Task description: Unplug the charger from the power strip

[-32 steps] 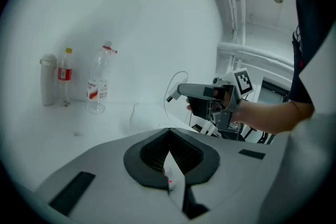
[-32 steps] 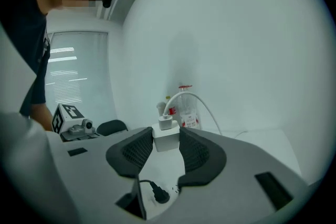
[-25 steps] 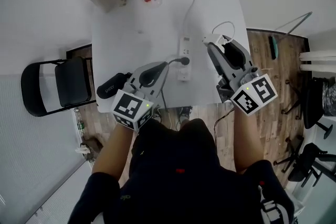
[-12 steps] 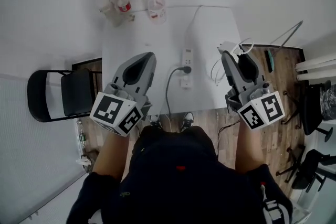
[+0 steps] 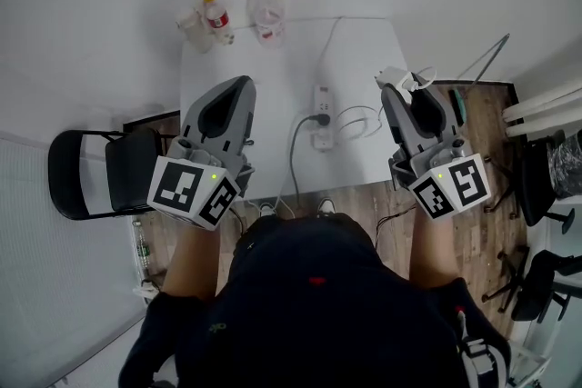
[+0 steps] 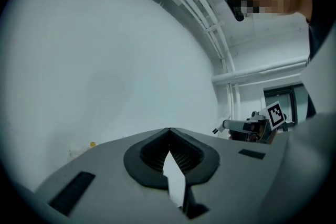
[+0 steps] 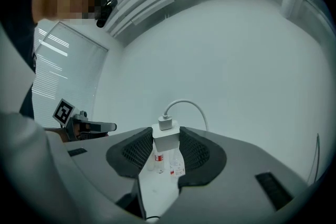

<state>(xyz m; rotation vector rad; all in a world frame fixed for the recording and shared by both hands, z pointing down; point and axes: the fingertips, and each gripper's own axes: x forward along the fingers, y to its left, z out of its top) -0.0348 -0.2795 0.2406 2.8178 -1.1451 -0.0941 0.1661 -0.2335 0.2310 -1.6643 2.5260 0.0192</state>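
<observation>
My right gripper (image 5: 390, 87) (image 7: 166, 140) is shut on the white charger (image 5: 389, 75) (image 7: 166, 137), held high above the table's right side and clear of the strip. The charger's white cable (image 5: 360, 119) (image 7: 185, 104) loops down toward the table. The white power strip (image 5: 321, 95) lies mid-table with a black plug (image 5: 320, 118) and black cord still in it. My left gripper (image 5: 243, 83) (image 6: 168, 131) hovers over the table's left half, pointing level, with its tips together and nothing between them.
Two plastic bottles (image 5: 216, 17) (image 5: 266, 6) stand at the far edge of the white table (image 5: 273, 68). A black folding chair (image 5: 98, 173) stands to the left, and office chairs (image 5: 546, 273) stand on the wood floor to the right. A white wall fills both gripper views.
Both grippers have risen from the table. The left gripper left the strip's black plug and swung left. The right gripper has carried the charger up and away, cable trailing.
</observation>
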